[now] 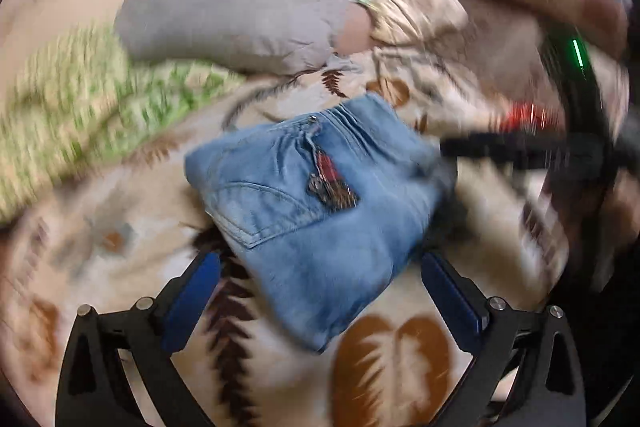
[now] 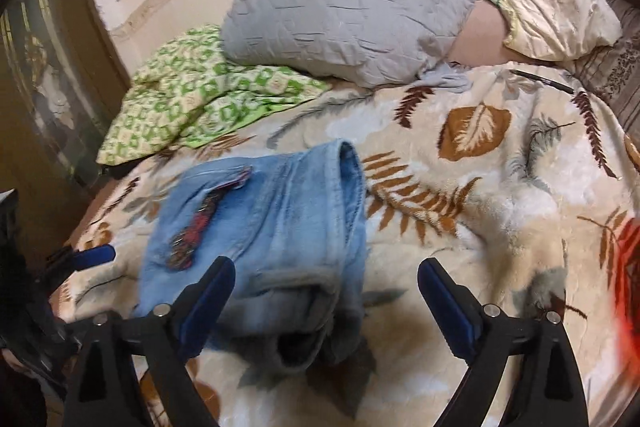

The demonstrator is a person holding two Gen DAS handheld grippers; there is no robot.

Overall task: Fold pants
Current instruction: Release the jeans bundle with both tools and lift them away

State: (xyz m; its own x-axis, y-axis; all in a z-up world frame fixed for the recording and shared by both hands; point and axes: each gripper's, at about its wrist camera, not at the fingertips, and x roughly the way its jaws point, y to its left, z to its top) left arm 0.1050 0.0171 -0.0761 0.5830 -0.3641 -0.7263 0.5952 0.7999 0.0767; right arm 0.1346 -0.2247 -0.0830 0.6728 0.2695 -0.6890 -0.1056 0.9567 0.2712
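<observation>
On the blanket [image 2: 460, 195] | pants [image 2: 264, 223] are lying just ahead, long way pointing away from you | right gripper [image 2: 326, 303] is sitting nearest | both it and left gripper [image 1: 320, 287] are gaping wide, holding nothing

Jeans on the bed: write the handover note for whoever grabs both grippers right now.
Left gripper: open, empty, just short of the folded jeans; this view is motion-blurred.
Right gripper: open, empty, over the near end of the jeans.
Jeans: a compact folded bundle on the leaf-print blanket, back pocket and red patch facing up. A grey pillow and green patterned cloth lie behind, apart from the bundle.
Done: the main folds appear made.
Left: the near end looks loose and open in the right wrist view; probably tuck or flatten it, then leave the bundle.
</observation>
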